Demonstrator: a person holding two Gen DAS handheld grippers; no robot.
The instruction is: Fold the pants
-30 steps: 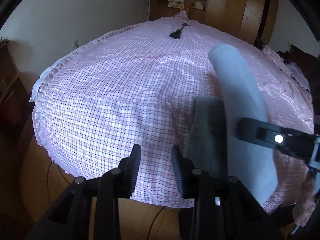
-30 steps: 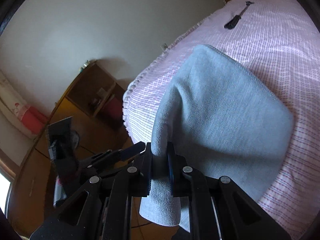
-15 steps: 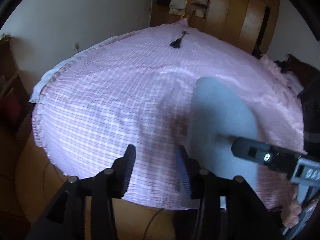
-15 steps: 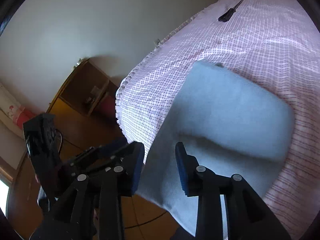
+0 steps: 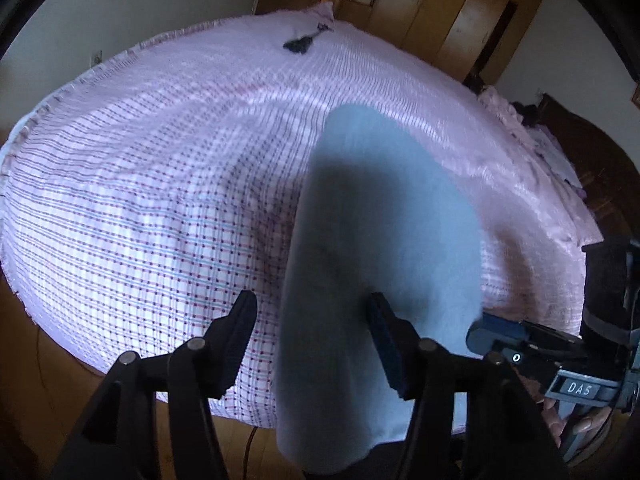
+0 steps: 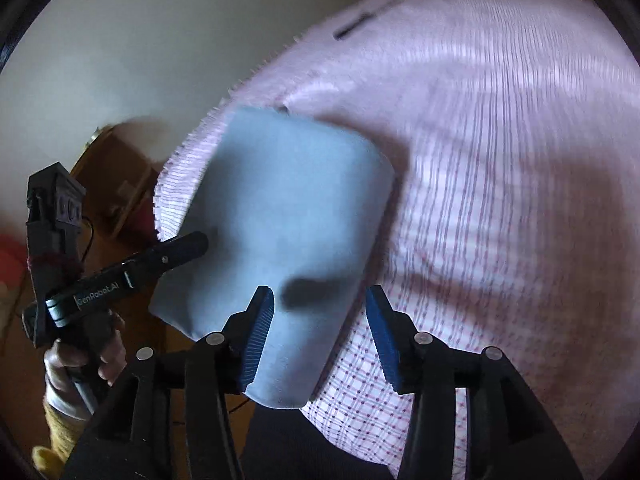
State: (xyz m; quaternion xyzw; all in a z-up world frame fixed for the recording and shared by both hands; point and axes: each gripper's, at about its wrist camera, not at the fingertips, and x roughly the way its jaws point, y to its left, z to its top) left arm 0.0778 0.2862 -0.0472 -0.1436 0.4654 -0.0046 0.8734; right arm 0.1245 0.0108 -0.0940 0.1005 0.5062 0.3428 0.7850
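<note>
- Folded grey pants (image 5: 384,248) lying on the near edge of the bed (image 5: 160,184), near end overhanging that edge toward the floor; placed there, by the look of it, so both tools can reach them from the bedside.
- Left hand-held gripper (image 5: 312,336) with jaws apart and opening, near end of the pants between them but no pad pressing on cloth; reads as a release, not a grip.
- Right hand-held gripper (image 6: 318,328) likewise apart and opening, hanging corner of the pants (image 6: 280,216) between its blue pads, left pad just beside the cloth, right pad well clear over the checked bedcover.
- Seen from the right wrist: left tool's black finger pointing at the left side of the fold, a hand (image 6: 86,360) wrapped round its handle; kept low and close, probably to steady or smooth that side.
- Seen from the left wrist: right tool sitting at the right side of the pants; one tool per side, matching a two-handed lay-down.
- Pants showing as a compact slab with a rounded far end, suggesting several layers stacked; fold probably nearly done, maybe only a tidy-up or nudge onto the bed left.
- Small dark object (image 5: 298,44) far up the bed near the far edge, well apart from the work.
- Overhang a risk: soft stack could slide off the near edge.
</note>
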